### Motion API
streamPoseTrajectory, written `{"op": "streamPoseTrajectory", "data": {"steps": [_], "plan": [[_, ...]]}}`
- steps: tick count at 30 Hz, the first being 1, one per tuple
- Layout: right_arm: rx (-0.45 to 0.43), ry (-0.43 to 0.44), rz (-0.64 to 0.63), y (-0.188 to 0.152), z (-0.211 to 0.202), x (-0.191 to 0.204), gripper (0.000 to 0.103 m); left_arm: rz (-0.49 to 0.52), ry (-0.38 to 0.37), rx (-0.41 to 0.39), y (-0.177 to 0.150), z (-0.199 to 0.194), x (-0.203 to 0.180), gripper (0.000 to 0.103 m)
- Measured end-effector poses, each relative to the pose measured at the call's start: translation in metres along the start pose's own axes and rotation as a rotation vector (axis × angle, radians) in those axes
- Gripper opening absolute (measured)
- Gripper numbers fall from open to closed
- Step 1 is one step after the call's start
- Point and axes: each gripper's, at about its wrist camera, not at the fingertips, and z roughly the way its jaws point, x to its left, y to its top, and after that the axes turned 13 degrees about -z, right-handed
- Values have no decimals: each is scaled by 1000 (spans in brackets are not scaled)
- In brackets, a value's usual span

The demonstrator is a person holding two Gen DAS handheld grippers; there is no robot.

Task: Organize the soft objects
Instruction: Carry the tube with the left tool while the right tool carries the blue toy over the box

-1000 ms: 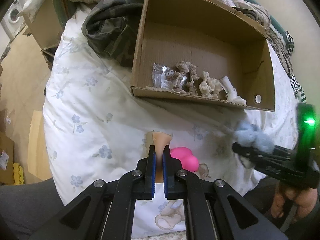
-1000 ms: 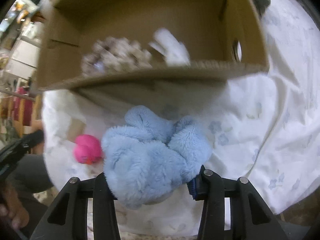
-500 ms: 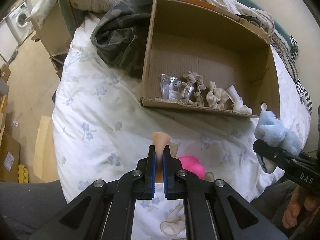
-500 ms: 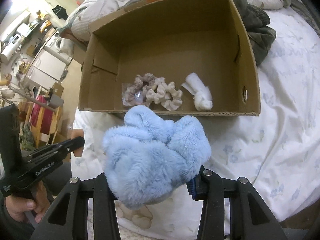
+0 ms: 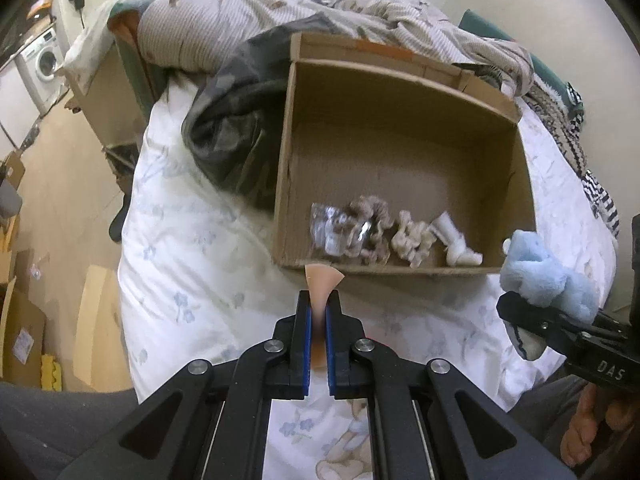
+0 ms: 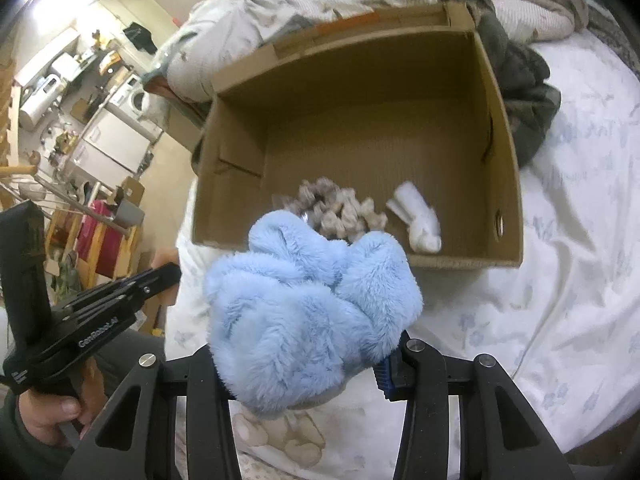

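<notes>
Change: both grippers had risen over the past second, the cardboard box (image 6: 500, 184) coming fully into view and the pink toy dropping out of sight.
Left gripper (image 5: 318, 312): jaws pressed together on a thin peach-coloured soft piece (image 5: 323, 280), held just short of the box's near wall.
Right gripper (image 6: 304, 364): jaws pinching a fluffy blue plush item (image 6: 312, 300), near the box's right front corner.
Box contents: scrunchies (image 6: 340, 212) and a white rolled cloth (image 6: 418, 222) lay along the near wall.
Key relation: box lay straight ahead of both; its open floor beyond the wall looked equally reachable.
Surface: floral bedsheet (image 6: 560, 300).
</notes>
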Motion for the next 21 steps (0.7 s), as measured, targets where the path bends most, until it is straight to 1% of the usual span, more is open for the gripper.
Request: {"op": "streamPoseTrajectory", "data": {"steps": [4,9,11,14,18,21], "plan": [[-39,-3,0,14,-13,-1,47,-10,-22,-11,17,-9,-8,6],[-106,-20,-3,33,-30,-8,47,16,-32,-65,42,-19,-24,6],[-130,-43,-10,43,-35,-9,47,22,-34,-80,53,-19,-30,6],[-142,-86,-33,58,-38,-12,47,26,-41,-92,68,-18,-38,6],[-138,-116,-51,72,-36,-18,47,47,-40,-108,80,-13,-48,6],[-128,-135,-63,80,-27,-22,47,50,-41,-109,87,-4,-52,6]]}}
